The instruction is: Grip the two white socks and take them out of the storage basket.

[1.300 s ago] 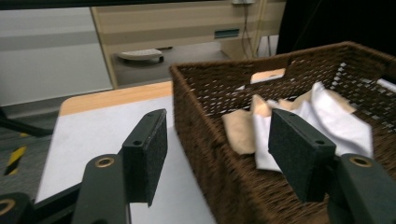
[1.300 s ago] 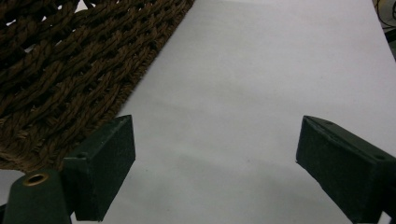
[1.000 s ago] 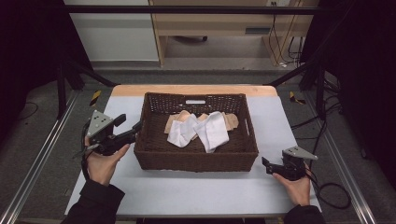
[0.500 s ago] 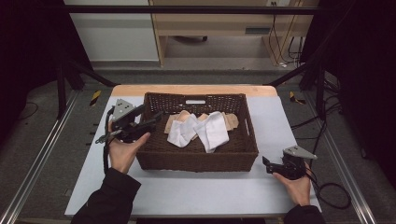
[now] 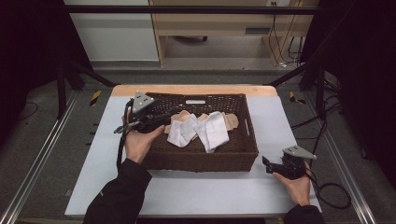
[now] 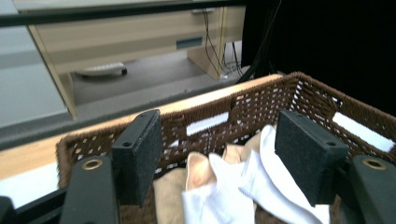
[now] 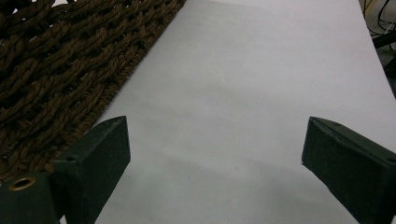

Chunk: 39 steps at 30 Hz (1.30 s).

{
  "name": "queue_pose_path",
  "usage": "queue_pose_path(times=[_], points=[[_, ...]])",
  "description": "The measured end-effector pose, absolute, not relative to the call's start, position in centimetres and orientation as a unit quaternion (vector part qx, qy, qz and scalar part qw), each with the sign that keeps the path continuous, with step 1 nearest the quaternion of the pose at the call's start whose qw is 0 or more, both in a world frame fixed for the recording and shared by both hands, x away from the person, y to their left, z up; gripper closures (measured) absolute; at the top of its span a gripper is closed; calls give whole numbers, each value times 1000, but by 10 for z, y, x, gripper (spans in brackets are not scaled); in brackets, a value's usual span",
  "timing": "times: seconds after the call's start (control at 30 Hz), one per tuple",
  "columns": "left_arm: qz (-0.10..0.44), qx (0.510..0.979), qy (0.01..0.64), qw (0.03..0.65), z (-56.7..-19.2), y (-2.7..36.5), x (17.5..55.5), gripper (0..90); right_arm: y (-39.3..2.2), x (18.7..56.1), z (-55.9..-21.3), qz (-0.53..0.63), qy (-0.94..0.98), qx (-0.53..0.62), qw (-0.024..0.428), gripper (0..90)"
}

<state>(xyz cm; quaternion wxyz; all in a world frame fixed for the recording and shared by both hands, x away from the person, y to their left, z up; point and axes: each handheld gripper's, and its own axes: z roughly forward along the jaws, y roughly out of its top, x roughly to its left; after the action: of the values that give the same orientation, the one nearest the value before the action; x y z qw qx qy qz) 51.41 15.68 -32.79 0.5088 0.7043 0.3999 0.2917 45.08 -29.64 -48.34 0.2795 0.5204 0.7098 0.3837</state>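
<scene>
White tabletop [image 5: 196, 196] carries a brown wicker basket [image 5: 201, 158] set toward its far edge, with a wooden cabinet and loose cables beyond. Inside the basket lies a heap of socks — white socks [image 5: 201, 130] over beige socks [image 5: 231, 122]. At the basket's left end the left gripper [image 5: 163, 119] hangs above the rim, aimed at the heap; its jaws have just been opening and stand wide apart, nothing between them. At the table's right front the right gripper [image 5: 267, 163] rests just beside the basket wall — jaws spread, empty, bare tabletop between them.
</scene>
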Motion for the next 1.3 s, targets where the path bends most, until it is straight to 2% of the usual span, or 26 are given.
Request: queue_pose_path(times=[0.57,0.9,1.3], points=[[282,719,415,481,-357,134,554,375,-296,451,-484,384,712,521,273,82],[270,735,441,440,-389,132,574,337,-295,451,-484,381,714,520,273,85],[239,759,449,407,-413,124,585,335,-295,452,-485,379,716,520,271,88]])
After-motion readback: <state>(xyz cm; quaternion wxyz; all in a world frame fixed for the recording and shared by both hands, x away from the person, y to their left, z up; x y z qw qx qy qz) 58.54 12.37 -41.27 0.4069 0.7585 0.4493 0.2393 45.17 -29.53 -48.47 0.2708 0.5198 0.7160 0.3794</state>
